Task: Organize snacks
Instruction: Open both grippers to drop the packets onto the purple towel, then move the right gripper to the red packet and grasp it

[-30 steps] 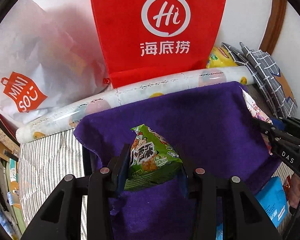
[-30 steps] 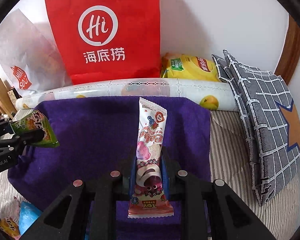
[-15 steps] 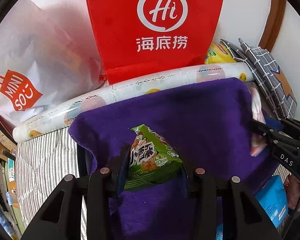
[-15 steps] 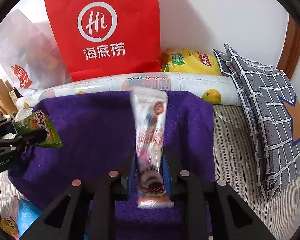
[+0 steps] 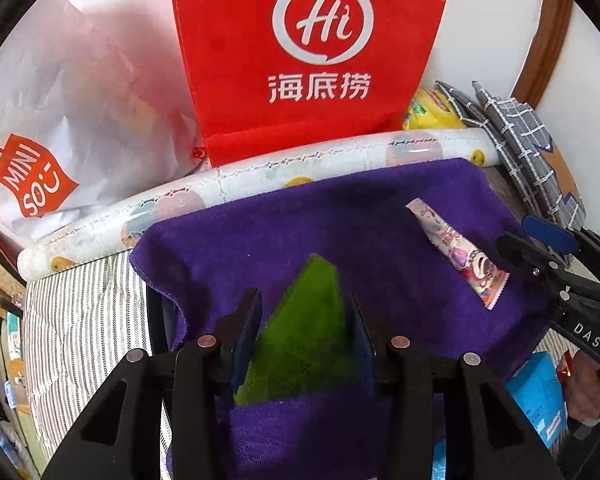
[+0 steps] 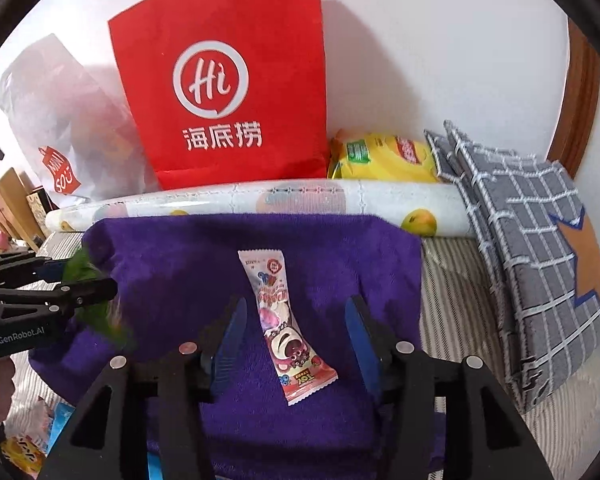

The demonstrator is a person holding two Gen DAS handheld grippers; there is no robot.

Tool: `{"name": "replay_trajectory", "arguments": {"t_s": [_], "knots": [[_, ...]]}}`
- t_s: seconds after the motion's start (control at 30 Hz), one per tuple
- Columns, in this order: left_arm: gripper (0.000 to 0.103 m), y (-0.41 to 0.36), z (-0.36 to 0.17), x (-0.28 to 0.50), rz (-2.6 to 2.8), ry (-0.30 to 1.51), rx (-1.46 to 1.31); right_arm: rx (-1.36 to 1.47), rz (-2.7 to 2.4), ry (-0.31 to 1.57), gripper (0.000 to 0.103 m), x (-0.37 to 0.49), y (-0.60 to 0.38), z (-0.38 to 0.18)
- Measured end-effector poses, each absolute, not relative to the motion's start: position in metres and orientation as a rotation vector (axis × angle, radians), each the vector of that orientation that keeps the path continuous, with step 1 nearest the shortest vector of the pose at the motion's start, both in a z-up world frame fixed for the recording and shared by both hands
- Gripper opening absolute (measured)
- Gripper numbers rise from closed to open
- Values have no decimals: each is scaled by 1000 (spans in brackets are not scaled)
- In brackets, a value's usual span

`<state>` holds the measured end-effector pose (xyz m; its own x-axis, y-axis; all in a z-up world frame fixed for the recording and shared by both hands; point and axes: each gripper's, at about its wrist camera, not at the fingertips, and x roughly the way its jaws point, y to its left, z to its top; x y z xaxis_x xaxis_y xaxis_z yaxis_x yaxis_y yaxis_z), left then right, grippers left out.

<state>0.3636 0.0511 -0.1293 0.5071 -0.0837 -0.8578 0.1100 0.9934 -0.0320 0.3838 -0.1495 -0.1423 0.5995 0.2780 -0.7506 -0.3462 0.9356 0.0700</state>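
Pinching green snack packet (image 5: 304,336), left hand-held gripper (image 5: 302,344), right hand-held gripper (image 6: 292,344) opening around "TOY STORY" wrapper (image 6: 286,328), "Hi" bag (image 6: 224,80)

Both views are bright and evenly lit by soft daylight. The red bag (image 6: 224,76) throws a soft shadow onto the white wall (image 6: 440,60) toward three o'clock. Fisheye bending is strong — a black vignette rings every edge. The green snack packet (image 5: 304,332) is smeared by motion blur in both views, while the pink snack packet (image 6: 284,320) is sharp.
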Motion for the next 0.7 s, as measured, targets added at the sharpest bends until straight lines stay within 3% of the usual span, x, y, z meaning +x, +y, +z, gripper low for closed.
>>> {"name": "replay_trajectory", "arguments": {"t_s": [0.13,0.2,0.23,0.7], "knots": [[48,47,-120,359,-129,1002,51,-94,343,824,50,379,-147,-135],[63,46,-115,357,-136,987,52,-73,356,825,50,375,-147,-132],[65,45,-113,357,-138,980,51,-64,359,825,50,374,-147,-130],[71,46,-73,341,-153,915,23,-103,244,822,50,317,-169,-109]]}}
